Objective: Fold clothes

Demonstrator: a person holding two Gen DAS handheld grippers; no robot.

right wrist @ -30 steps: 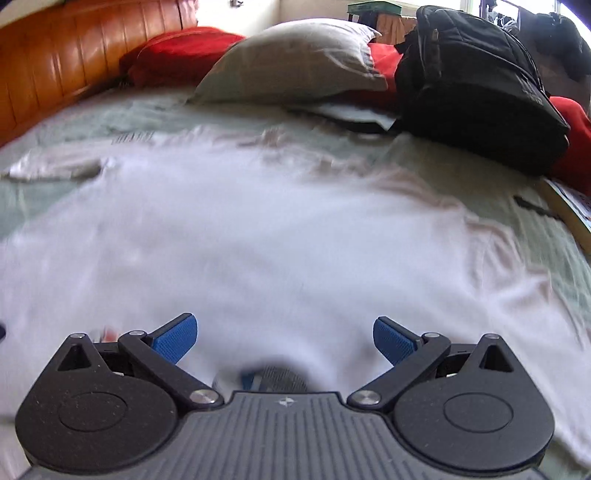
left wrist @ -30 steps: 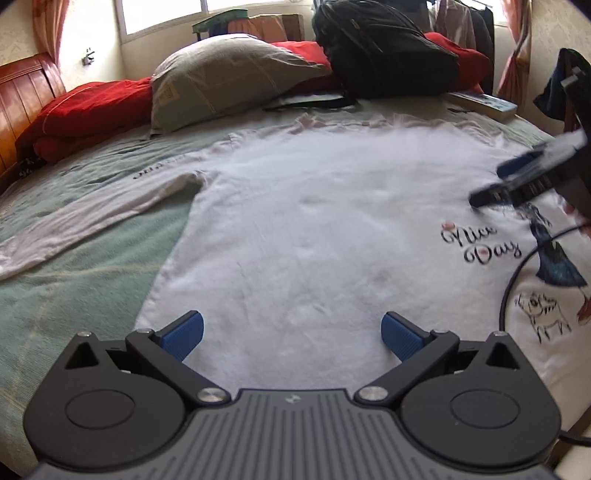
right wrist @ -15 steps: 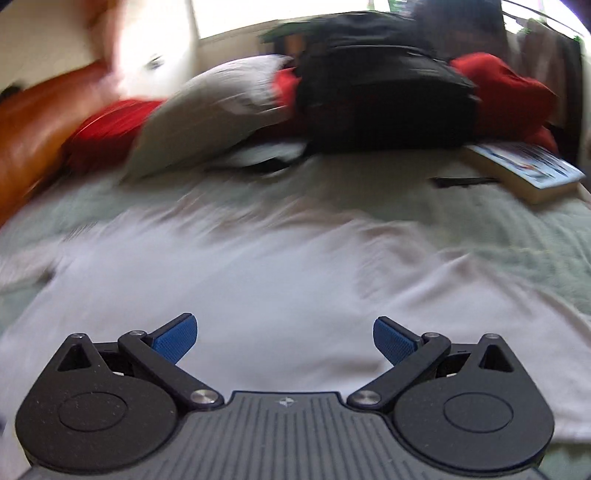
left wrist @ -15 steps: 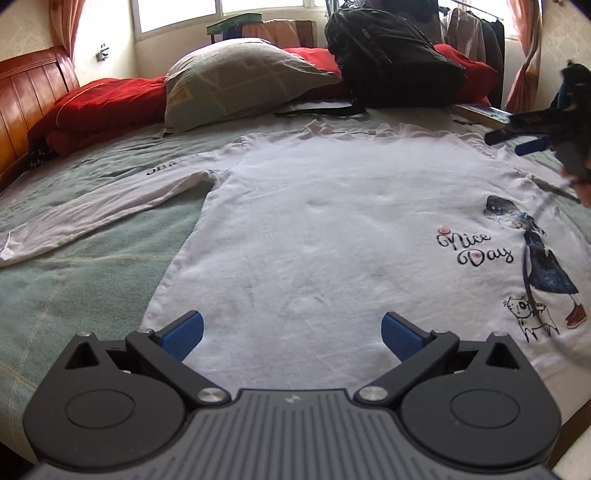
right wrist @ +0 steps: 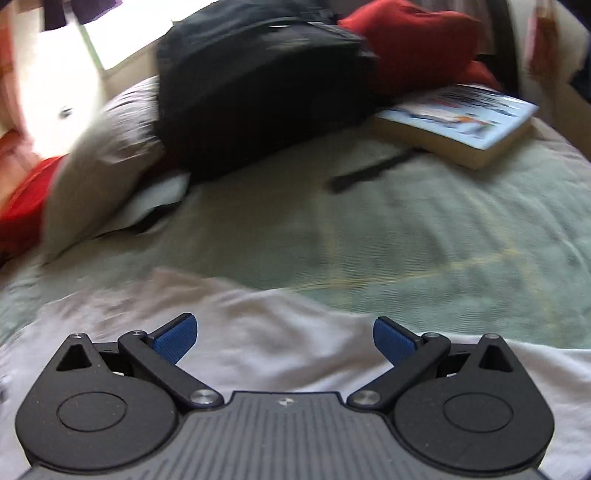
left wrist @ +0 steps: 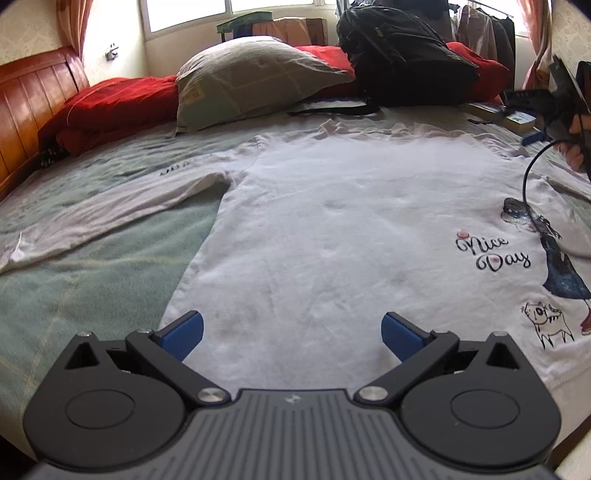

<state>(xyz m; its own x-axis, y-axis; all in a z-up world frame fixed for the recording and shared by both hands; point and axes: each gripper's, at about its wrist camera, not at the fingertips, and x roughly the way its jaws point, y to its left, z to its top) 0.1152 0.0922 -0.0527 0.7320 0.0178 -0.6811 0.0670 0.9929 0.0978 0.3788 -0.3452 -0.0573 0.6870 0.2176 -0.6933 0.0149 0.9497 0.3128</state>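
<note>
From my left tool's camera I see the wooden headboard (left wrist: 26,107) at the far left, with a red quilt (left wrist: 110,107) bunched against it and a curtain (left wrist: 79,22) hanging beside the bright window (left wrist: 221,11). A grey-green pillow (left wrist: 251,81) leans next to the quilt, and a black backpack (left wrist: 402,62) sits to its right on the bed. The bed (left wrist: 85,288) is covered in a pale green spread, and the white long-sleeved shirt (left wrist: 332,229) lies flat across it, face up, one sleeve stretched toward the left edge and the "Nice Day" print (left wrist: 493,254) with a cartoon girl and cat near its right side. My left tool (left wrist: 291,332) hovers over the shirt's lower hem, released, its blue pads wide apart and holding nothing. Hanging clothes (left wrist: 480,37) show behind the backpack. At the far right a hand (left wrist: 576,147) holds my other tool above the shirt's shoulder, a black cable trailing down. The right camera is blurred; my right tool (right wrist: 282,338) is spread wide and empty over a white fold of the shirt, with a book (right wrist: 461,122) and a dark pen-like object (right wrist: 369,171) lying on the spread beyond.
</note>
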